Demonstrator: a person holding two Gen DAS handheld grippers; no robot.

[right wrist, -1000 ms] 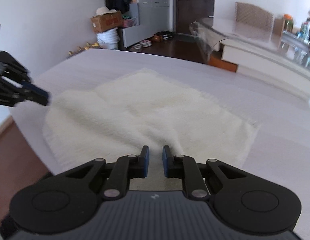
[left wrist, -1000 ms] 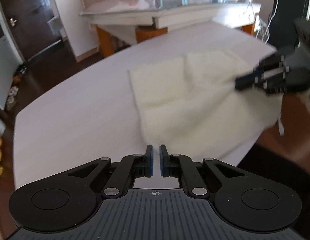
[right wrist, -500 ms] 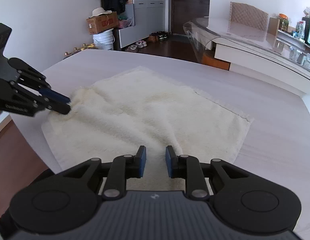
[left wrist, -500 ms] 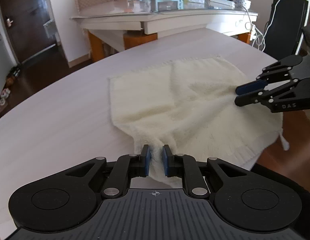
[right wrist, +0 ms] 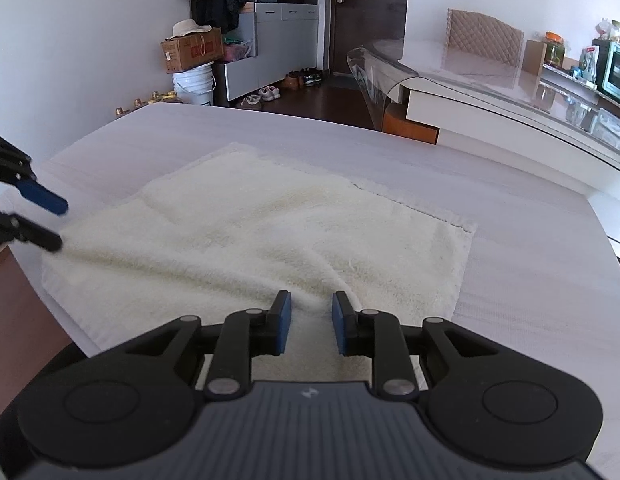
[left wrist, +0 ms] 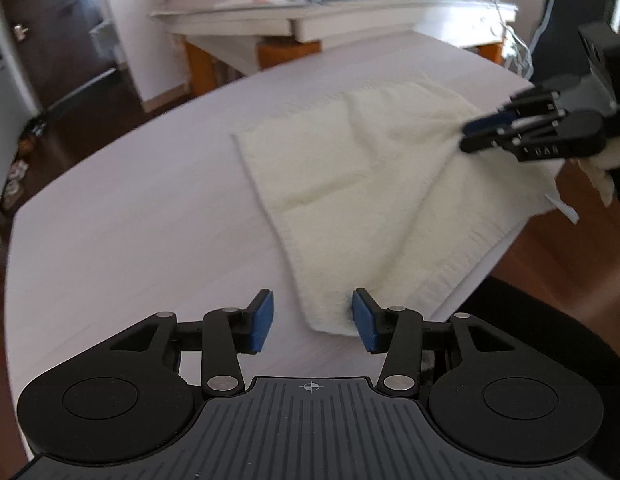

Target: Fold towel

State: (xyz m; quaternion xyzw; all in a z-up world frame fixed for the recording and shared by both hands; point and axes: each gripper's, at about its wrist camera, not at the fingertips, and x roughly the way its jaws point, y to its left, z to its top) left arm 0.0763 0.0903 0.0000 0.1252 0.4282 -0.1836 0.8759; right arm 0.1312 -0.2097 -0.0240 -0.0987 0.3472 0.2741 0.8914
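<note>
Towel position: the cream towel [left wrist: 374, 184] lies on the white desk [left wrist: 141, 216], near the person's side, with its near edge hanging over the desk rim.
Towel condition: mostly spread, rumpled, with creases running toward each near corner; one raised flap at the far side. No clean fold is visible.
Progress: judged early. Both near corners are approached, but neither is lifted; the fold itself remains to be done.
Left hand-held gripper [left wrist: 313, 326]: jaws have just been opening and now stand moderately wide. The near left corner of the towel lies between them, against the right-hand pad; the left-hand pad stands clear. Nothing is clamped.
Right hand-held gripper [right wrist: 310, 322]: jaws have just been opening slightly and stand at a narrow gap. A ridge of towel rises between the pads [right wrist: 283, 326]; whether they press it cannot be told, though a gap seems to show.
Remaining steps: close both on the corners, carry them to the far edge, release, flatten.
</note>
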